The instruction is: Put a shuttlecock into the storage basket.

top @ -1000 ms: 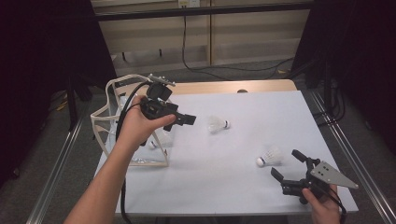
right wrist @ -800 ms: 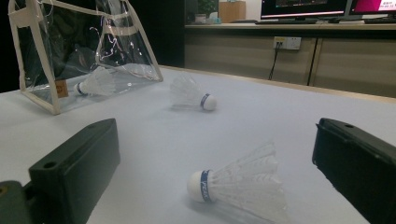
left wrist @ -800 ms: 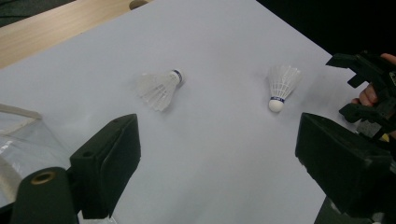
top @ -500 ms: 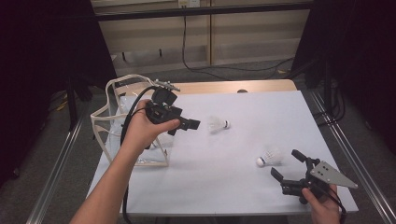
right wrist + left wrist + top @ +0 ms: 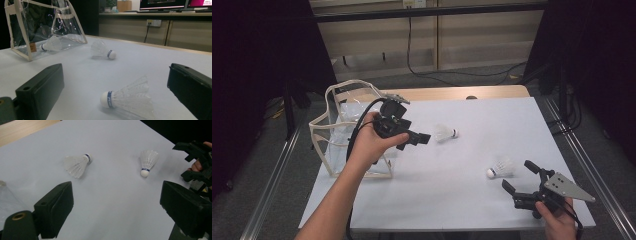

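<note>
White feathered shuttlecock [image 5: 445, 133] lies just ahead of the left gripper [image 5: 421, 139], cork pointing away, fingers [image 5: 55, 207] spread empty.

Open white table [image 5: 452, 190] between 2 shuttlecocks [image 5: 445, 133] [image 5: 500, 167]; clear bag [image 5: 343, 131] blocks the left edge.

A white-covered rectangular table [image 5: 452, 200] is being occupied at its left edge by a clear plastic pouch with cream trim [image 5: 332, 145]; a white feathered shuttlecock [image 5: 51, 44] is being held inside it. A second white shuttlecock [image 5: 445, 133] is lying near the table's middle, just right of the left gripper [image 5: 419, 140]. A third white shuttlecock [image 5: 500, 167] is lying toward the near right, just before the right gripper [image 5: 519, 177].
</note>
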Motion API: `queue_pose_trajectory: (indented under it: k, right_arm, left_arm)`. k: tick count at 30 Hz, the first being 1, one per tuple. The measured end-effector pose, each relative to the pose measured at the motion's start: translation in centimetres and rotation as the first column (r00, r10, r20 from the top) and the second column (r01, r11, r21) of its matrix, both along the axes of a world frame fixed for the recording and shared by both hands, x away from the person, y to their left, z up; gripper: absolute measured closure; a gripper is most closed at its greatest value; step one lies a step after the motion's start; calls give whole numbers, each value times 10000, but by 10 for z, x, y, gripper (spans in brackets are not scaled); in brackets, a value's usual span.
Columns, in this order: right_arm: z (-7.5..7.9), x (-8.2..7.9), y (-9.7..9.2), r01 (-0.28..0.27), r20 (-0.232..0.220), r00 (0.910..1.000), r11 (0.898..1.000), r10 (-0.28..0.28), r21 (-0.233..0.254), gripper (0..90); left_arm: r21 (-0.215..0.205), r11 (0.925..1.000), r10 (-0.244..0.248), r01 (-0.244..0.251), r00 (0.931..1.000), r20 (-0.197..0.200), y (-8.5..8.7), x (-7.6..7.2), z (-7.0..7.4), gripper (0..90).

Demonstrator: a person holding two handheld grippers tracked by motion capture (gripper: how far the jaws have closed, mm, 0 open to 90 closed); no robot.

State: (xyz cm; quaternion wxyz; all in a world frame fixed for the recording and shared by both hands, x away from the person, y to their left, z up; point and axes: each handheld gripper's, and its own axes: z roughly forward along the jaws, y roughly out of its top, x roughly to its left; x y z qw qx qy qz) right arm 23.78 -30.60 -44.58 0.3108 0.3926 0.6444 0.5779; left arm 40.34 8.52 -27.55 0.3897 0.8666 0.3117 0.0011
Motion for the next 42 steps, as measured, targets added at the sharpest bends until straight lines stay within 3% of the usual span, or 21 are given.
queue_pose_trajectory:
  k: [42]
  right_arm:
    - [0,0,0,-19,-38,10000,10000,19,-6,7]
  left_arm:
    - [-291,9985,-467,467,9989,-13,-15,-13,-49,86]
